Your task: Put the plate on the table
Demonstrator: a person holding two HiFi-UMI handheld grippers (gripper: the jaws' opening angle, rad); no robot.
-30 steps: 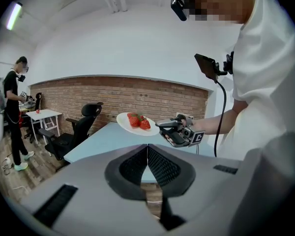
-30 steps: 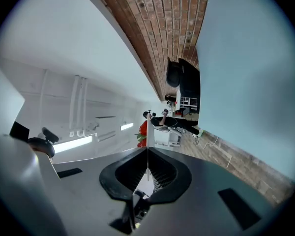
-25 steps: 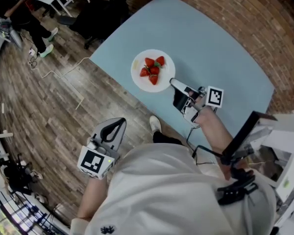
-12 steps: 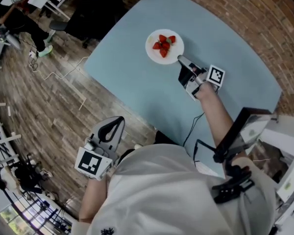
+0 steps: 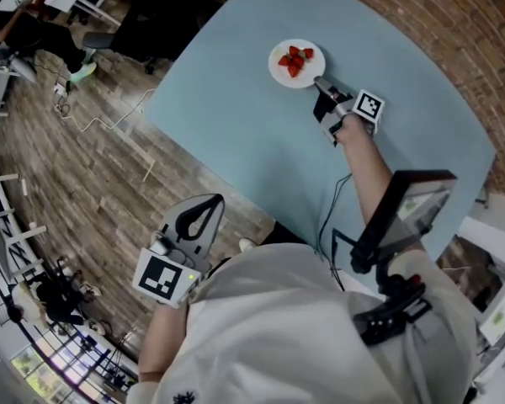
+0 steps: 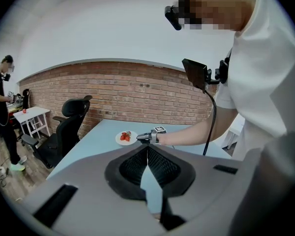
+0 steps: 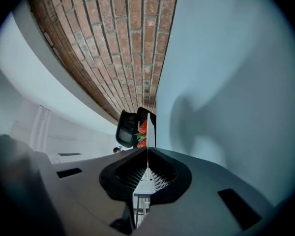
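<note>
A white plate (image 5: 284, 70) carrying several strawberries (image 5: 295, 60) is over the far part of the light blue table (image 5: 236, 124). My right gripper (image 5: 319, 81) is shut on its near rim, with the arm stretched out. In the right gripper view the plate (image 7: 147, 132) shows edge-on between the closed jaws, strawberries (image 7: 143, 127) to its left. Whether it rests on the table I cannot tell. My left gripper (image 5: 210, 202) hangs shut and empty over the wooden floor, near my body. From the left gripper view, the plate (image 6: 123, 138) and right gripper (image 6: 143, 137) appear far off.
A brick wall (image 6: 137, 95) runs behind the table. A black office chair (image 6: 64, 129) stands at the table's left end, with a small white table (image 6: 32, 114) and a standing person (image 6: 2, 112) beyond. A cable (image 5: 101, 120) lies on the floor.
The right gripper has carried the plate farther out over the table, away from my body, and the arm has stretched. The left gripper has stayed about where it was.
</note>
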